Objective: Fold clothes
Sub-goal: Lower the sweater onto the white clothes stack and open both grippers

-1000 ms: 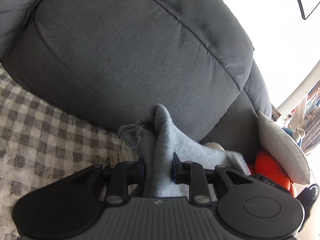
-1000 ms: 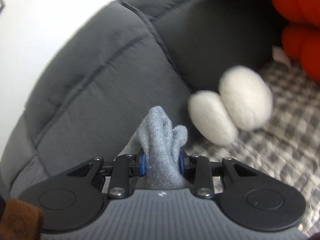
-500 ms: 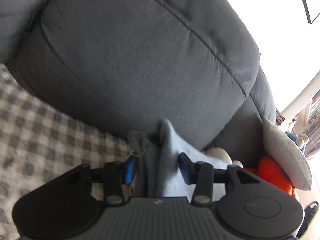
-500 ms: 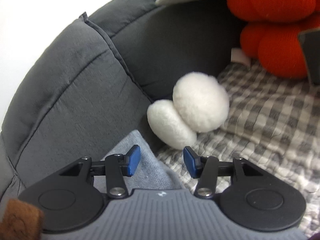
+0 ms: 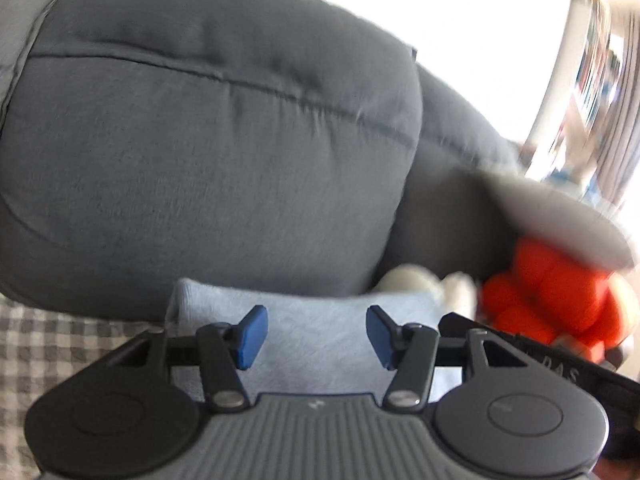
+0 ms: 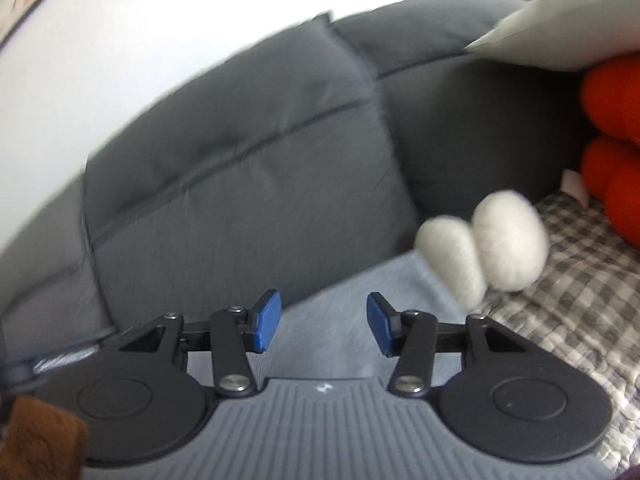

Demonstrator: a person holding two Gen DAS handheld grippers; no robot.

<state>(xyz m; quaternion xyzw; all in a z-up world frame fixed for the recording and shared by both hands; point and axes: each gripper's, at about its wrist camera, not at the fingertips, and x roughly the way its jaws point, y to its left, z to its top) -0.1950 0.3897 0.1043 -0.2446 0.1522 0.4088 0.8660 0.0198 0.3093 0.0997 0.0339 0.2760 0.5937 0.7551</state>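
A light blue-grey garment (image 5: 312, 344) lies flat on the checked sofa seat against the dark grey back cushion. My left gripper (image 5: 314, 336) is open and empty just above it, blue pads spread wide. The same garment (image 6: 352, 320) shows in the right wrist view, its far edge at the foot of the cushion. My right gripper (image 6: 322, 324) is open and empty above it too.
The dark grey back cushion (image 5: 208, 152) rises right behind the garment. A white fluffy toy (image 6: 488, 256) lies at the garment's right end. An orange plush toy (image 5: 556, 300) and a pale pillow (image 6: 568, 36) sit further right. Checked seat cover (image 6: 576, 300) spreads to the right.
Both grippers were shut on bunched grey cloth, then opened and let it go. The garment now lies flat and both grippers have drawn back a little.
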